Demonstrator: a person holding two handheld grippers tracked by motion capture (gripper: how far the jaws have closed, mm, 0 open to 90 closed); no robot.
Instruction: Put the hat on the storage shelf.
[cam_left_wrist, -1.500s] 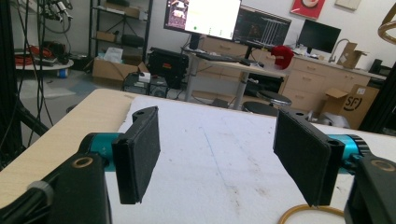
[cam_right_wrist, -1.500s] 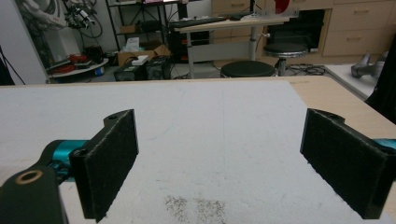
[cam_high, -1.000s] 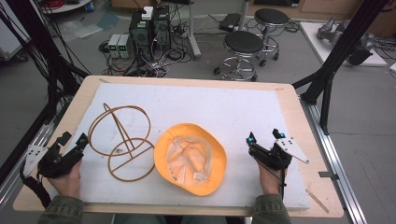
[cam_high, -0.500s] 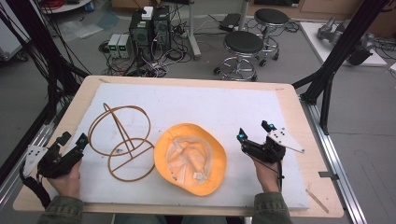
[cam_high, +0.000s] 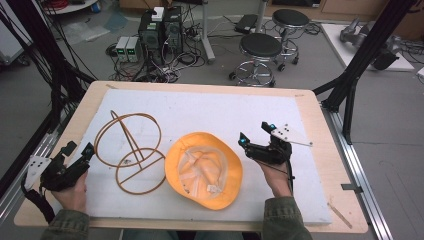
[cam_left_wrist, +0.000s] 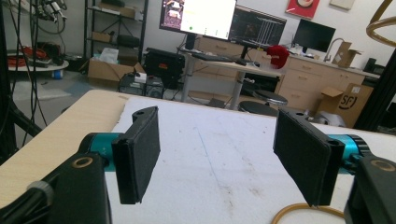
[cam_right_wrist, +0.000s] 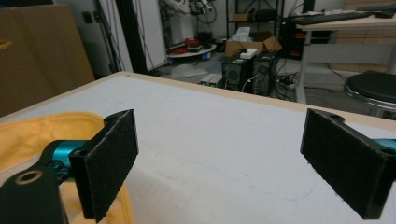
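High view: yellow hat (cam_high: 204, 170) lies upside down, inner lining up, near the front-centre of the white mat (cam_high: 210, 112) that covers the wooden table (cam_high: 320, 135). Wire stand (cam_high: 131, 150), made of brown hoops on a round base, sits just beside the hat on its left; whether rims touch cannot be told.

Right gripper (cam_high: 254, 134) is held just right of the hat's brim, jaws wide apart, nothing between them; its grey plate (cam_high: 290, 135) points to the right. Right hand (cam_high: 276, 175) grips it from below. Right gripper view: both black pads spread far apart over bare mat, the hat's yellow brim (cam_right_wrist: 60, 126) beside and under the left-side jaw; contact w/ brim cannot be told.

Left gripper (cam_high: 77, 148) is at the front-left edge of the mat, near the stand's base, apart from the hat; held by the left hand (cam_high: 70, 192). Left gripper view: jaws wide open, empty, a curve of the stand's hoop (cam_left_wrist: 299, 212) on the mat just under the right-side pad.

Background: stools (cam_high: 260, 47) and computer boxes (cam_high: 159, 25) on the floor beyond the table.
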